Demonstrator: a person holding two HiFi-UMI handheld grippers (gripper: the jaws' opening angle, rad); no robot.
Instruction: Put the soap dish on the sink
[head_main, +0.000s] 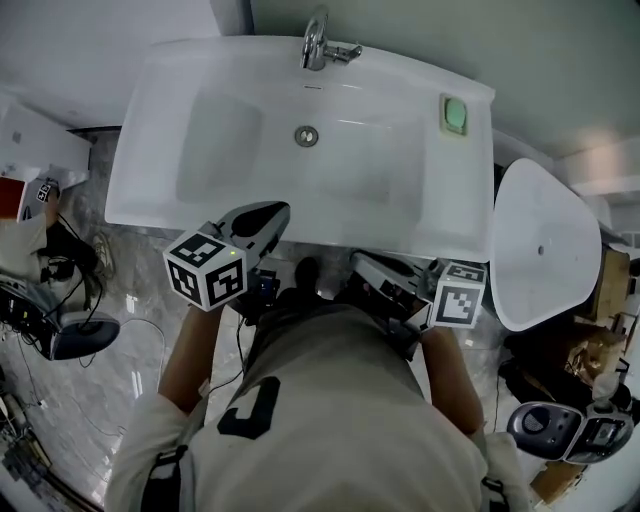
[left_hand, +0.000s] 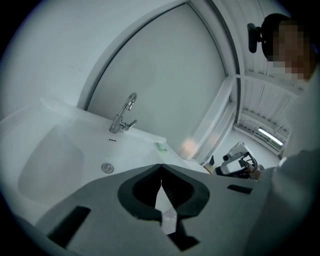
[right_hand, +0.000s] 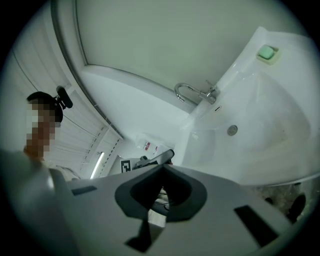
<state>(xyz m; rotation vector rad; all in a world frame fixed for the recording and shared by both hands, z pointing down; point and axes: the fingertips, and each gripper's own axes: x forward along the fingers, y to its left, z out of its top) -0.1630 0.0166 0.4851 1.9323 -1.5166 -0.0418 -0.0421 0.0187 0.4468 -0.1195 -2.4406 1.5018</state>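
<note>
- As I'm looking down, the faucet (head_main: 318, 45) sits at the sink's (head_main: 160, 130) back edge, with the drain (head_main: 306, 136) mid-bowl and a loose white basin (head_main: 545, 245) off to the right.
- The soap dish (head_main: 455, 115) is small, pale green and rounded, on the sink's back right corner.
- My left hand-held gripper (left_hand: 161, 166) and right hand-held gripper (right_hand: 162, 167) are both pressed together and empty, by the front rim.

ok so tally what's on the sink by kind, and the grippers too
tap: 1
drain: 1
soap dish: 1
soap: 1
grippers: 2 (left gripper, right gripper)
total: 6
</note>
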